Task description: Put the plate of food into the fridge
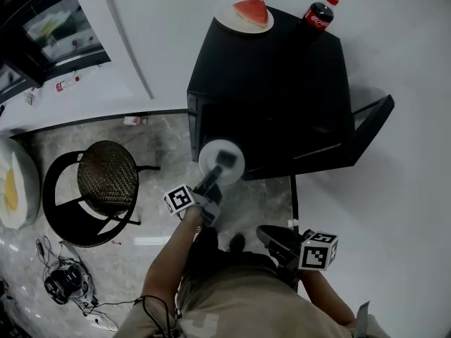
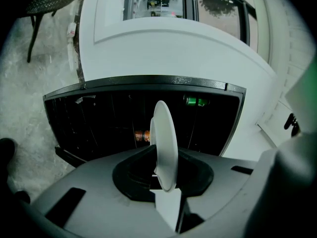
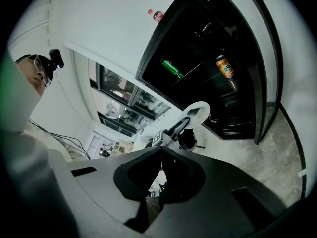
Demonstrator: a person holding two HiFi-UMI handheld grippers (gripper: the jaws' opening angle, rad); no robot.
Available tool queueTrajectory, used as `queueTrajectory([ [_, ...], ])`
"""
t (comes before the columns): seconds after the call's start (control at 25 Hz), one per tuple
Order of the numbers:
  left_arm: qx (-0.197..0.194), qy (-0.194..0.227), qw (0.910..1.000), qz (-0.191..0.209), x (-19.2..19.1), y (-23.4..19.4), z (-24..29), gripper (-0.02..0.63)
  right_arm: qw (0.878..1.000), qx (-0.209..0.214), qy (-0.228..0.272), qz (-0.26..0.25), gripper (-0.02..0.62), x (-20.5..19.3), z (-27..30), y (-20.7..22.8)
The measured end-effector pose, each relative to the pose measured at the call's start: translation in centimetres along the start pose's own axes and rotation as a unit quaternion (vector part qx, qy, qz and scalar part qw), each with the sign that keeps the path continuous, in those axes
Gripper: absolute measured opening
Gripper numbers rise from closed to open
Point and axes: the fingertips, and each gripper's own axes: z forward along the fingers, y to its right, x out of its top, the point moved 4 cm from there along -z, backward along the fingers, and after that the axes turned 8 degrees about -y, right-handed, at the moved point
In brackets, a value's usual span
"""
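While L gripper (image 1: 224, 163) clamps plate (image 1: 208, 158) by fridge (image 1: 282, 90), R gripper (image 1: 265, 234) pinched closed

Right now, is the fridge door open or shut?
Open. The door stands swung out beside the fridge, and a can shows on a shelf inside.

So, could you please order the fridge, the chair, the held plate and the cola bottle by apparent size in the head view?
1. fridge
2. chair
3. held plate
4. cola bottle
The last two sit at different distances from the camera, so this ranks looks only.
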Motion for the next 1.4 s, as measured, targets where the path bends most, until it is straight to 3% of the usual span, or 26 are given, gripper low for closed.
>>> queueTrajectory([
  [0.56, 0.032, 0.011, 0.9994, 0.003, 1.4, -3.5, 2.2, 0.066, 0.999, -0.018, 0.01, 0.027, 0.021, -0.3, -0.2, 1.0],
  [1.4, 0.035, 0.034, 0.9987, -0.015, 2.7, -5.6, 4.5, 0.065, 0.998, -0.036, 0.02, 0.049, 0.021, -0.5, -1.1, 2.2],
])
